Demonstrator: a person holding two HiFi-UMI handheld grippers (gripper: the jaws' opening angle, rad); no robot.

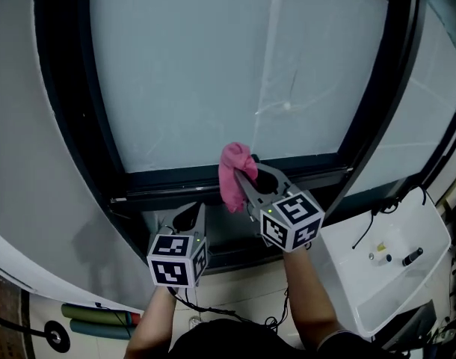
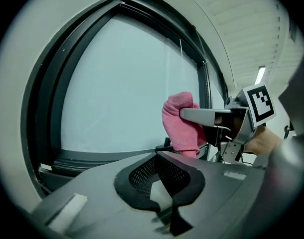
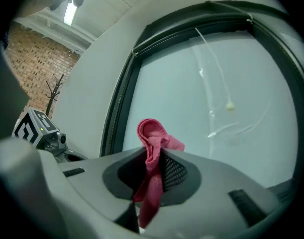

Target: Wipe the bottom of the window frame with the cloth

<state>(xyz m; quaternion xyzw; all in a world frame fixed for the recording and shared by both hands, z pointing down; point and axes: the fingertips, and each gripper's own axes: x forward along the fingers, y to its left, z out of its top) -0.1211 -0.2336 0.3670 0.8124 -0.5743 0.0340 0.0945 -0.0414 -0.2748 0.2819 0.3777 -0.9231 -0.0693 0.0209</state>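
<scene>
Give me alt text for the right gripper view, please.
The right gripper is shut on a pink cloth, which bunches up above its jaws in front of the pale window glass. A dark window frame runs up the left.

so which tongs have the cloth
The right tongs, shut on the pink cloth. The left tongs sit lower, shut with nothing in them.
</scene>
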